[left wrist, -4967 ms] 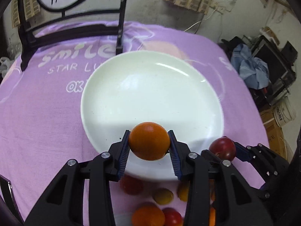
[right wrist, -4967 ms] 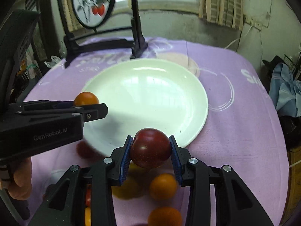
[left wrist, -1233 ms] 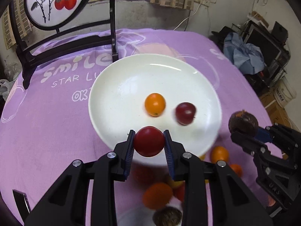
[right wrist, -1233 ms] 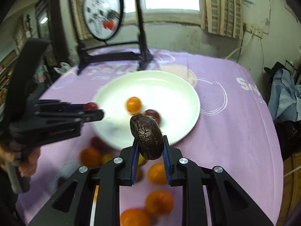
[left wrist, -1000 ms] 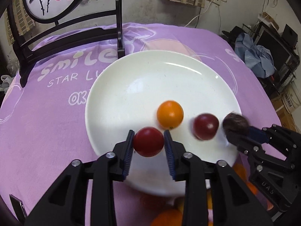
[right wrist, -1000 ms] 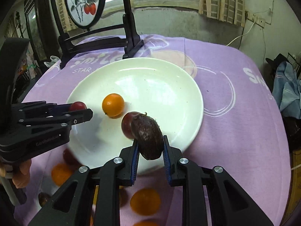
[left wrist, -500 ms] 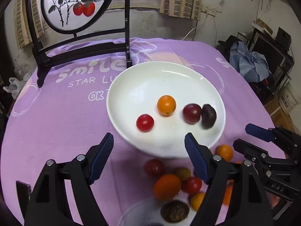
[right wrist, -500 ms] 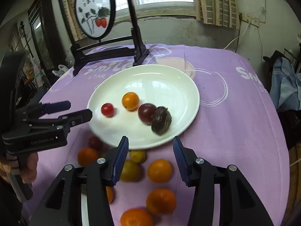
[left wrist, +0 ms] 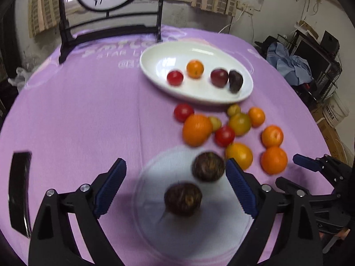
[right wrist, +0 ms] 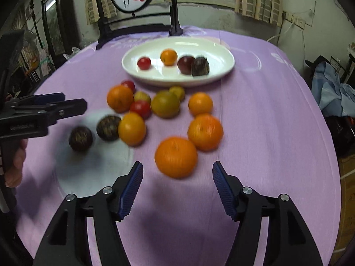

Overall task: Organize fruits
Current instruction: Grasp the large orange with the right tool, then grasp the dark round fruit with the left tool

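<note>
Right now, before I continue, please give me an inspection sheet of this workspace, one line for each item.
Surface: round table under a purple printed cloth.
Job's things: white oval plate holds four fruits: small red tomato, small orange, dark red plum, dark wrinkled fruit. A loose fruit pile lies on the cloth before the plate.
Clutter: clear round plastic lid with two brown wrinkled fruits on it.
Grippers: left gripper and right gripper, jaws open, empty.
Cables: white wire on the wall.
Surroundings: black screen stand, window, blue clothes.
</note>
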The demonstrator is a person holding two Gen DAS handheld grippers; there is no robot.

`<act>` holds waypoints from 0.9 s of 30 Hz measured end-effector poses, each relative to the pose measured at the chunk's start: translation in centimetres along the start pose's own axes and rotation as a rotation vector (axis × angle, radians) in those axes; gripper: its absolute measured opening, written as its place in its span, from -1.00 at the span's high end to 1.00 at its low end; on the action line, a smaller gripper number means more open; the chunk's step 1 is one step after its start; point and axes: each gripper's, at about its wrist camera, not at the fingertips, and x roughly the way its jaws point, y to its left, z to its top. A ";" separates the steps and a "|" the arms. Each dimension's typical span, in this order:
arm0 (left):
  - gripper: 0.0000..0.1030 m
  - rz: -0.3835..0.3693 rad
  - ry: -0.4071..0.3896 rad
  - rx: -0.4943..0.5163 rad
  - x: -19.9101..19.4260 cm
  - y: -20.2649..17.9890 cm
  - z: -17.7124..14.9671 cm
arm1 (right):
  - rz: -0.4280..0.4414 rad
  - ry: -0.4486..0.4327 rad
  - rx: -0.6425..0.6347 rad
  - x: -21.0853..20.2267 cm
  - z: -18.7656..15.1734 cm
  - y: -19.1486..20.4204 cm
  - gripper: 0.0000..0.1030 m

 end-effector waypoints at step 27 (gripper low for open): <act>-0.74 -0.072 0.051 0.009 1.8 1.1 -2.7 | 0.025 -0.045 0.122 1.5 -0.7 -0.1 0.10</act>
